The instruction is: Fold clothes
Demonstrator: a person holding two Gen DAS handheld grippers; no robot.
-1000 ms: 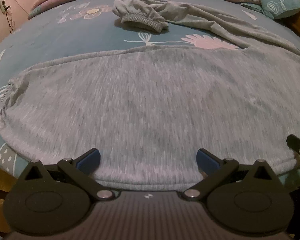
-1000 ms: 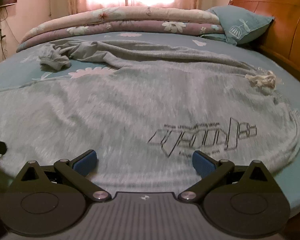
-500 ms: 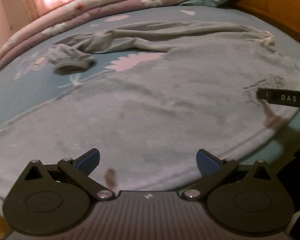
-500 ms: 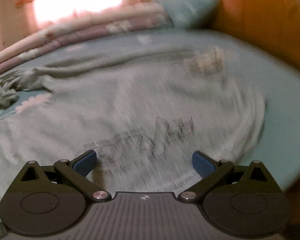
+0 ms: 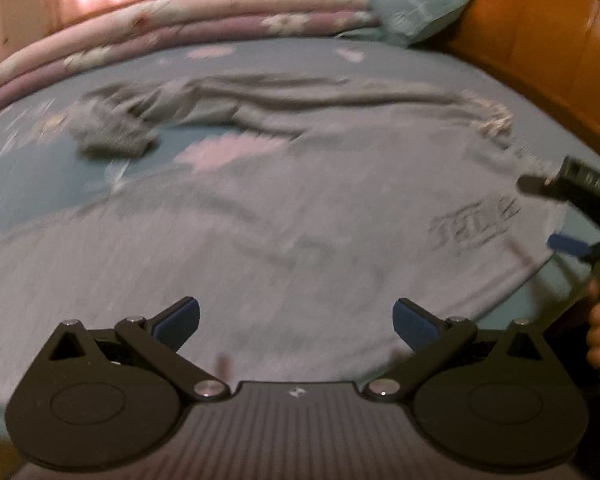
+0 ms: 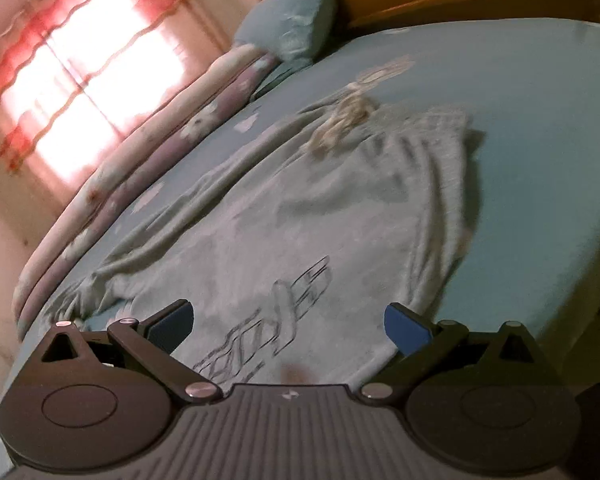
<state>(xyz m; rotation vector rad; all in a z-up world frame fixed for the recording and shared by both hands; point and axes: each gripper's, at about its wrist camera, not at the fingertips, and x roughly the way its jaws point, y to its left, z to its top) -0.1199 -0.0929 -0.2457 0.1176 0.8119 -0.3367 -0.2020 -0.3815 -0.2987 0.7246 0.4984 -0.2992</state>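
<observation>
Grey sweatpants (image 5: 284,216) lie spread flat on my blue bedsheet (image 5: 40,176), just ahead of my left gripper (image 5: 296,320) and right gripper (image 6: 288,324). Both grippers' jaws are spread apart, empty. Their long axis runs left-right, waistband toward the headboard (image 5: 540,40).

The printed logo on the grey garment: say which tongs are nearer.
Right. The right tongs hang directly over the logo; the left tongs sit over plain grey fabric, the logo off to their right.

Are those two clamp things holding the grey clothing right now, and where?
Nothing is held. Both the left hand-held gripper and right hand-held gripper are open above the grey garment.
</observation>
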